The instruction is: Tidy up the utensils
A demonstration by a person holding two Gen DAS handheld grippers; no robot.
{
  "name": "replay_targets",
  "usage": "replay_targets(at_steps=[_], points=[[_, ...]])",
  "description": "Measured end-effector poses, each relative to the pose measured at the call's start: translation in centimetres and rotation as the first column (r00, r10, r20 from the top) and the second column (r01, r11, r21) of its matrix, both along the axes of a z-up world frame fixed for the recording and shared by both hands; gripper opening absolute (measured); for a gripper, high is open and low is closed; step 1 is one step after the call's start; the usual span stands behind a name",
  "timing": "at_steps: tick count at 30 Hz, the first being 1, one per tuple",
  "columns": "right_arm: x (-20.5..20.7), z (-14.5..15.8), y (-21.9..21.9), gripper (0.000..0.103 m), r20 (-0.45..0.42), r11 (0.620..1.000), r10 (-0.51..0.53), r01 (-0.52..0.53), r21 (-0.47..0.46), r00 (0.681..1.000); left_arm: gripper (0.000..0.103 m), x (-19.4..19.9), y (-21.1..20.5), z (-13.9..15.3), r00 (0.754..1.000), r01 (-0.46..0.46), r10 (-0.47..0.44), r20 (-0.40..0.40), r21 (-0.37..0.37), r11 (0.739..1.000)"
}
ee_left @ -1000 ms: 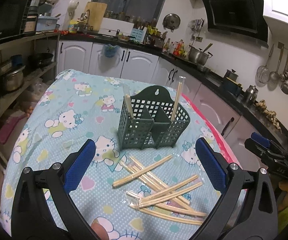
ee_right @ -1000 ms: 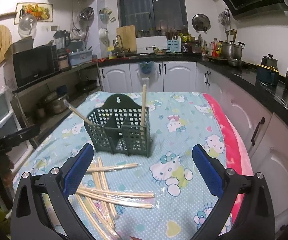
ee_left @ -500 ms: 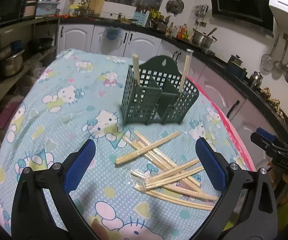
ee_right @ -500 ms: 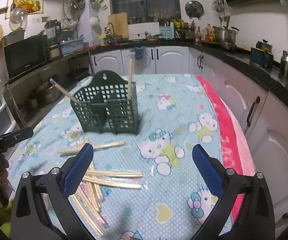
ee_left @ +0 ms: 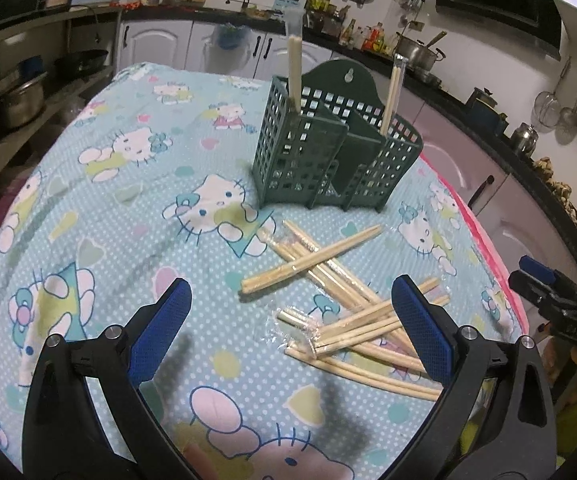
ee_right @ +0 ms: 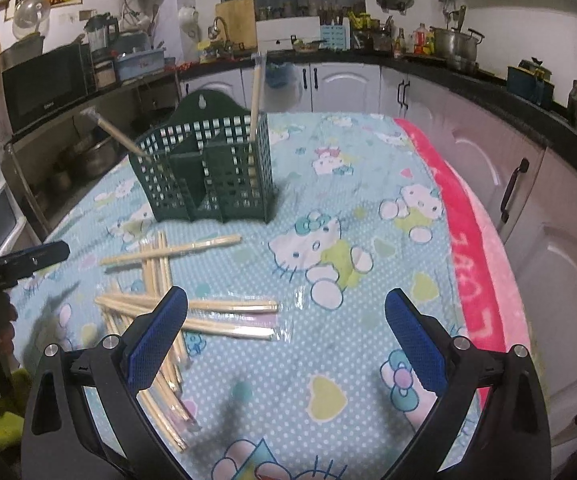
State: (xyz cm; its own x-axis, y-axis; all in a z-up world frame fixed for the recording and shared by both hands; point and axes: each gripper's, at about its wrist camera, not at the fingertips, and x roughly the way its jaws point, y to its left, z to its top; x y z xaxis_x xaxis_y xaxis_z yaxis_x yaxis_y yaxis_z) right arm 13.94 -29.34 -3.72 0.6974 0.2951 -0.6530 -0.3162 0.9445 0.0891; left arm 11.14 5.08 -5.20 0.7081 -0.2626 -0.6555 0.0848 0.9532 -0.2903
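Chopsticks (ee_left: 340, 300) lie scattered on the tabletop (ee_left: 108, 200) before the green basket (ee_left: 328, 160); both the left gripper (ee_left: 288, 320) and right gripper (ee_right: 286, 328) hover wide and empty, ready to pick.

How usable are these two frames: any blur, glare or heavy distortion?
Left wrist view: strong fisheye bending; chopsticks and green holder sharp; gripper shadows darken the tablecloth. Right wrist view: same curvature, slight softness, plastic wrappers around the chopsticks glint faintly.
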Motion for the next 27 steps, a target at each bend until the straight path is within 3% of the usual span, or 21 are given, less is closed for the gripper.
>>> replay_targets(at_steps=[5,10,19,27], points=[[0.5,-1.6,0.2,0.095,-0.051,1.0,0.009,-0.009,0.003,0.999,0.092,0.4,0.2,-0.9,1.0,0.02,-0.02,-0.024,-0.025,1.0],[1.3,-3.2,0.5,0.081,-0.106,0.999,0.034,-0.033,0.013,0.994,0.092,1.0,0.3,-2.1,0.998,0.025,-0.027,-0.054,-0.035,0.999],[2.5,-5.3,1.2,0.062,-0.177,0.998,0.062,-0.057,0.033,0.982,0.075,2.2,1.1,-4.1,0.994,0.003,-0.013,-0.112,-0.095,0.995],[3.4,-6.1,0.9,0.054,-0.225,0.996,0.066,-0.049,0.08,0.972,0.064,4.0,2.2,-4.9,0.99,-0.037,0.006,-0.14,-0.218,0.975]])
